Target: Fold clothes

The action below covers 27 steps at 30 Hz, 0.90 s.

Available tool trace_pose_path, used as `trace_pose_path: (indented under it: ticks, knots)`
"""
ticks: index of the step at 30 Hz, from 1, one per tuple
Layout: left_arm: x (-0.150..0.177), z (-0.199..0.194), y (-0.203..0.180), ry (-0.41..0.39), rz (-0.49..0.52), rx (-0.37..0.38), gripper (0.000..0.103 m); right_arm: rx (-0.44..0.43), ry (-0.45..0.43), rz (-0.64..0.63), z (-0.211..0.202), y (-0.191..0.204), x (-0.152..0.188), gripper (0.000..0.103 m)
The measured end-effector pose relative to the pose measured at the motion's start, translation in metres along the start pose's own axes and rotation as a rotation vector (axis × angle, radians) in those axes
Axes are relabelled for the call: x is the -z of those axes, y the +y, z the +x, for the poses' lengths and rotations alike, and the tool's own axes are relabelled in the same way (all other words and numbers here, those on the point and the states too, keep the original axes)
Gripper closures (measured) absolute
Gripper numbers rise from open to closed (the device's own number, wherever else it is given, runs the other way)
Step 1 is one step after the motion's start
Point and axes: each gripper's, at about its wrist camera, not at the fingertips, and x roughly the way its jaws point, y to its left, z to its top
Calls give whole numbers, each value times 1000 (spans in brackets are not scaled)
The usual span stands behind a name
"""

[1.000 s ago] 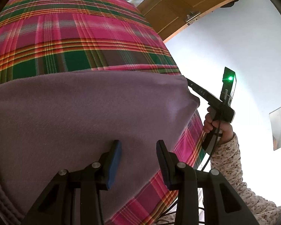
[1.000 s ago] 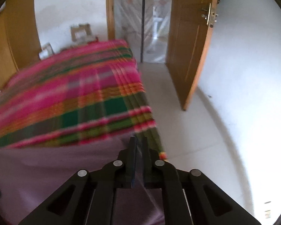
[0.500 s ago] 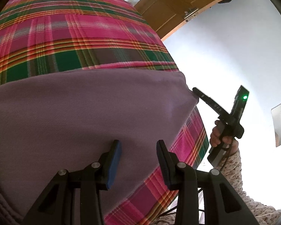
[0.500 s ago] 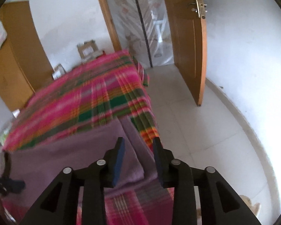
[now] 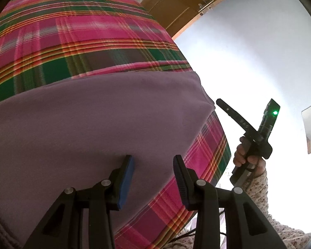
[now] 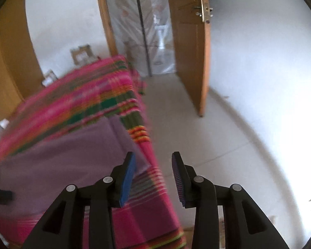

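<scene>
A: As you look down your left black two-finger gripper (image 5: 153,174), what does the cloth look like?

B: You see a mauve, soft fleece-like garment (image 5: 89,132) lying flat and smooth on the pink, green and orange plaid bedspread (image 5: 83,41). Its far edge runs straight across the plaid, and its right end rounds off in a doubled fold near the bed's right side.

A: Which way does it run?

B: Its long axis lies across your left view, from the lower left to the rounded right end. In your right wrist view the same garment (image 6: 58,157) sits at the near part of the bed, with a narrow folded strip along its right side, just inside the bed's edge.

A: And your grippers?

B: Your left gripper has its jaws spread apart over the garment's near edge, with nothing between them; whether they touch the cloth you cannot tell. Your right black two-finger gripper (image 6: 153,176) also stands with jaws parted, empty, above the bed's right edge and the pale floor (image 6: 207,145). That view is blurred. The wooden door (image 6: 188,47) stands ajar beyond.
</scene>
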Motion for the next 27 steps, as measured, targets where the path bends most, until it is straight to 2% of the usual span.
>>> trace_pose_path:
  ticks: [2,6,8,12,15,24,27]
  knots:
    - [-4,5,-4,8,4,7,63,-63,3,60,-2,-5,2,65]
    - [-11,19,-17,29,40,13,63,-117,23,112,4,-6,7,60]
    - [-15,25,-23,38,52,14,63,-119,30,116,8,-2,9,51]
    - [-20,33,-33,49,77,20,63,-116,32,139,12,2,10,49]
    - [-25,41,-40,65,100,20,63,-97,34,143,14,4,9,49]
    - [-29,52,-59,96,153,33,63,56,47,7,20,28,13,48]
    - [-28,53,-61,100,165,33,63,61,9,12,14,30,12,49]
